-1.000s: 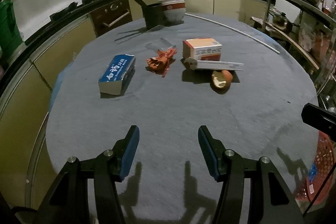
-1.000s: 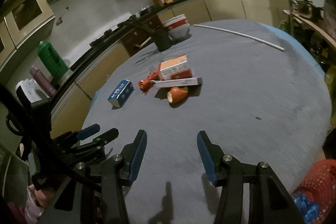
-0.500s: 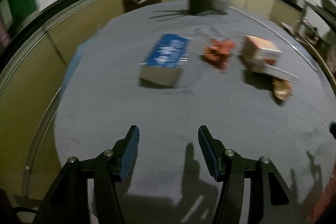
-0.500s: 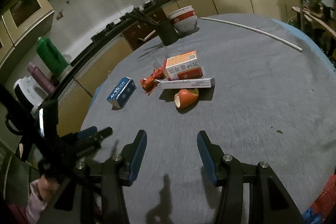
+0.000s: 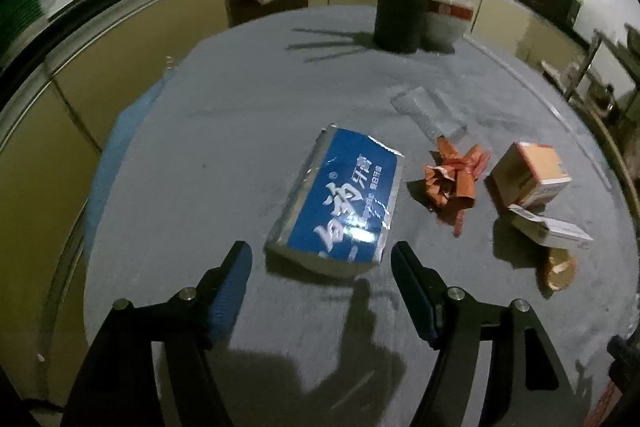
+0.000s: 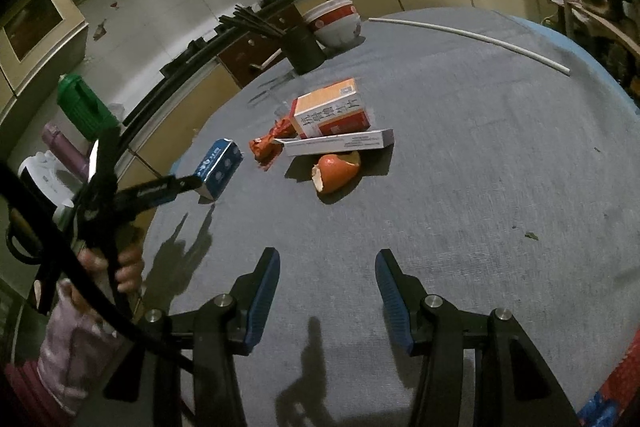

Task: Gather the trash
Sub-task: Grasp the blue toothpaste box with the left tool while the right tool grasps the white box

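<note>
The grey-clothed counter (image 5: 240,131) carries the trash in a loose group near its middle, with the blue box (image 5: 340,203) lying flat just ahead of the left gripper (image 5: 320,263), whose jaws have just been opening and stand wide with nothing between them. To its right lie an orange-and-white box (image 6: 330,109), a long white carton (image 6: 340,143), a crumpled orange wrapper (image 5: 454,179) and an orange peel (image 6: 334,173), while the right gripper (image 6: 326,267) hovers open and empty over bare cloth.

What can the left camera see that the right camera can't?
Only the left wrist view shows the clear plastic wrapper. Only the right wrist view shows the long white stick, the green bottle and the person's hand. Both show the blue box, the orange box, the orange peel and the bowls.
</note>
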The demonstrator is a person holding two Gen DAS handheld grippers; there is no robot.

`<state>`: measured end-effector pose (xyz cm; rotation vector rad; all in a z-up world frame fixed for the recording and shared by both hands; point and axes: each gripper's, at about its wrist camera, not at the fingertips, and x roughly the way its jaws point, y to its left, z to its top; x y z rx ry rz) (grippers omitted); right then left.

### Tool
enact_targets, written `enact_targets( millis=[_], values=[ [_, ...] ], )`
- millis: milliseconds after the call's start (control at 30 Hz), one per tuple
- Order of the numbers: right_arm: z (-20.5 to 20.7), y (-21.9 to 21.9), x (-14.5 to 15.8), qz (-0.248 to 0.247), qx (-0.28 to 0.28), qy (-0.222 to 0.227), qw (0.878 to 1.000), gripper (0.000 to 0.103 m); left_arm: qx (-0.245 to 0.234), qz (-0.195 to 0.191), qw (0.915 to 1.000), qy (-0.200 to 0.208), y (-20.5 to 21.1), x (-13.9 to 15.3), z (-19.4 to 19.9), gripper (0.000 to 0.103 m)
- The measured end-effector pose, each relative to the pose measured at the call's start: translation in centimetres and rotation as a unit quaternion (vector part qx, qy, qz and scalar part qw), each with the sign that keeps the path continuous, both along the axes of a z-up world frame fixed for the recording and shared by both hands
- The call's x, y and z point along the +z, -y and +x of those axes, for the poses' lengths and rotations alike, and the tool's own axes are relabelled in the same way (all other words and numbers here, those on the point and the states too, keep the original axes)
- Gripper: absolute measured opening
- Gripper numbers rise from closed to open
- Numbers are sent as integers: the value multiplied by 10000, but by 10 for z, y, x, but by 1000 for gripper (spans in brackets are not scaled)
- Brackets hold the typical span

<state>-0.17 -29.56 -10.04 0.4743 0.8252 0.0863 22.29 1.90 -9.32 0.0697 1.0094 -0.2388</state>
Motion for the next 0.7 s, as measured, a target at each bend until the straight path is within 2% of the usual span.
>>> enact_targets(
  millis=[133, 233, 300, 433, 500, 567, 700],
  values=[
    [7, 6, 3, 5, -42, -6, 10000, 54, -54, 98, 9999, -119, 7, -15, 13, 73],
    [19, 15, 4, 119, -93, -10, 9999, 54, -121, -70, 9999, -77, 6, -18, 19, 73],
    [33, 23, 2, 367, -140, -86, 9992, 54, -160, -140, 9998, -43, 6, -17, 18, 66],
    [63, 39, -7, 1108, -341, -195, 9931, 54, -300, -298, 9991, -18, 9, -13, 14, 62],
    [75, 47, -13, 1563, -486, -224, 9863, 54, -341, -275, 9990, 18, 12, -12, 10, 61],
    [86, 56, -26, 2201, -737, -312, 9722, 54, -401, -266, 9988, 31, 15, -12, 3, 61],
    [96, 69, -47, 2985, -1340, -448, 9439, 56, -466, -313, 9984, 48, 16, -10, -11, 61]
  ],
)
